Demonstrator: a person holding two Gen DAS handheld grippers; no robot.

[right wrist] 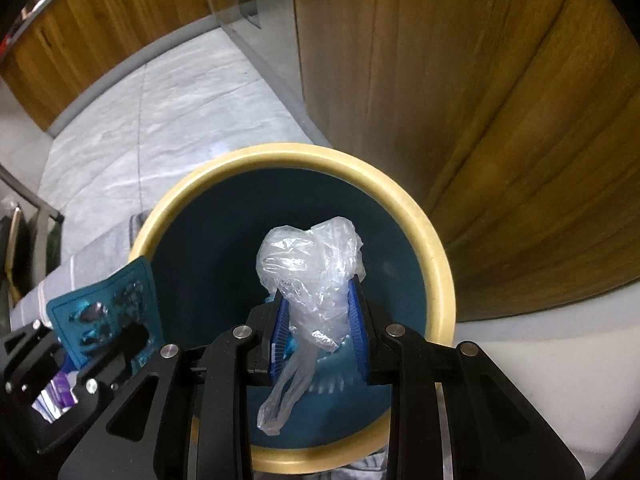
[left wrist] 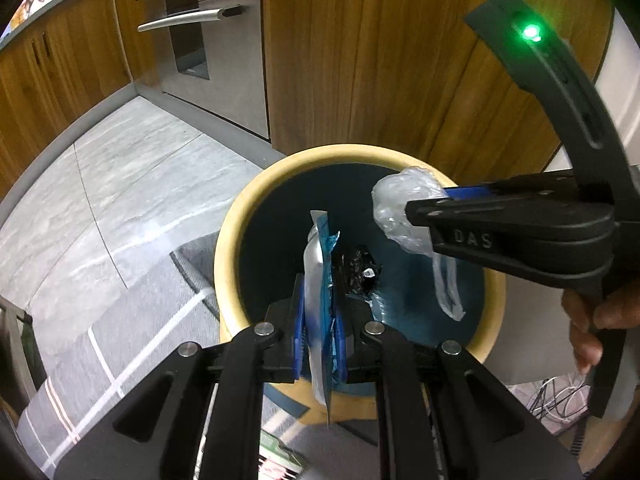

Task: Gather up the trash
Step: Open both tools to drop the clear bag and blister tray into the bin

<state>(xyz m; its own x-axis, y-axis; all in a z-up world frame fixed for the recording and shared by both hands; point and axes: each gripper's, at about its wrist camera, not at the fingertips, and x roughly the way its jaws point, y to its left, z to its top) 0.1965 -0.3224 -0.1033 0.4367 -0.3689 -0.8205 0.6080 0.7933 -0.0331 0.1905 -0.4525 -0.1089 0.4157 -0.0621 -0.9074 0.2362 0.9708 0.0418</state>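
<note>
A round trash bin (left wrist: 236, 240) with a cream rim and dark teal inside fills the lower centre of both views, standing on grey tiled floor (left wrist: 132, 184) beside wooden cabinets (left wrist: 384, 60). Over its opening, the left gripper (left wrist: 318, 320) is clenched on a blue foil wrapper (left wrist: 320, 264), and the right gripper (right wrist: 318, 316) grasps a crumpled clear plastic bag (right wrist: 312, 264). Dark trash (left wrist: 358, 274) lies inside the bin.

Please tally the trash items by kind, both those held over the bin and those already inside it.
Blue foil wrapper, in left gripper: 1
Clear plastic bag, in right gripper: 1
Black crumpled wrapper, inside bin: 1
Total: 3
</note>
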